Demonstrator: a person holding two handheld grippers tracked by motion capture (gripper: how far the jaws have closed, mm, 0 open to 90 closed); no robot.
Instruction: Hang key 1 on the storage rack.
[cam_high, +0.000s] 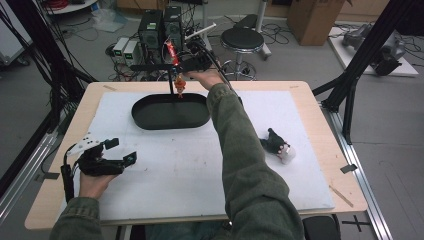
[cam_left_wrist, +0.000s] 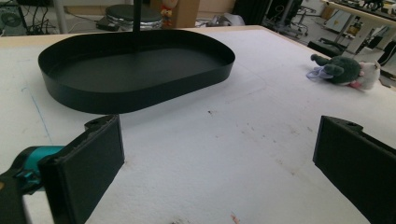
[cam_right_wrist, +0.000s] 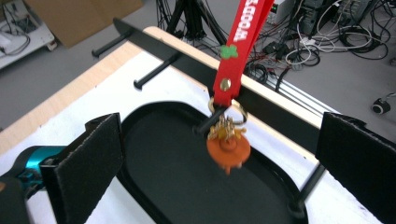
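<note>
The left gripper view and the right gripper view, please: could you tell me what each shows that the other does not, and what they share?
Left gripper view alone: a plush toy lying on the white mat, with the left gripper open over bare mat.
Right gripper view alone: a red strap with an orange charm hanging from a peg of the black rack, between the open jaws of the right gripper.
Both: the black oval tray.

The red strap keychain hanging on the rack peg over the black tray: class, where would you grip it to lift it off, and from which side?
Probably grip the flat red strap just above its rivet, pads on its two broad faces. The orange charm below is small and blurred. Come from the peg's free tip over the tray, where the right gripper stands open, then slide the ring along the peg.
</note>
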